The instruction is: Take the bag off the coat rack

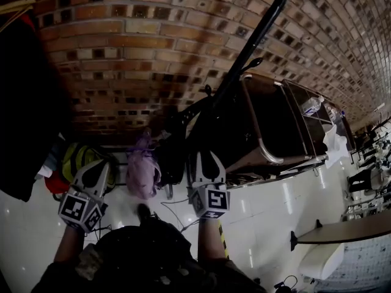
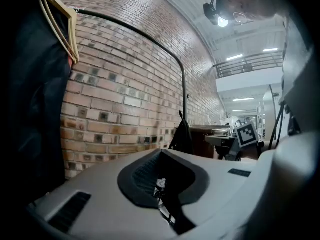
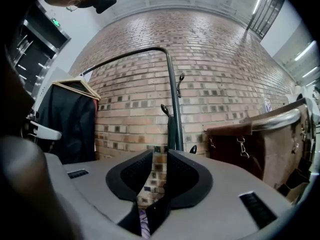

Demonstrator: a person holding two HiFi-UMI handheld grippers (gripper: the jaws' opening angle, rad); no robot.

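Note:
A black coat rack pole (image 1: 256,35) slants up along the brick wall, and a black bag (image 1: 176,145) hangs low on it. The same bag (image 2: 181,136) shows in the left gripper view, and in the right gripper view it (image 3: 171,131) hangs against the pole (image 3: 172,94). A pink-purple bag (image 1: 143,166) sits between my two grippers, and a strip of it (image 3: 145,229) shows under the right jaws. My right gripper (image 1: 206,156) (image 3: 160,156) is open, with only bricks showing through the gap. My left gripper (image 1: 101,165) (image 2: 161,156) is shut, and I make out nothing held.
A dark garment on a wooden hanger (image 1: 24,102) (image 3: 70,124) hangs at the left. A brown metal-framed cabinet (image 1: 269,127) stands right of the rack. A yellow-green object (image 1: 79,157) lies by the wall. A table (image 1: 348,231) is at the lower right. The floor is glossy white.

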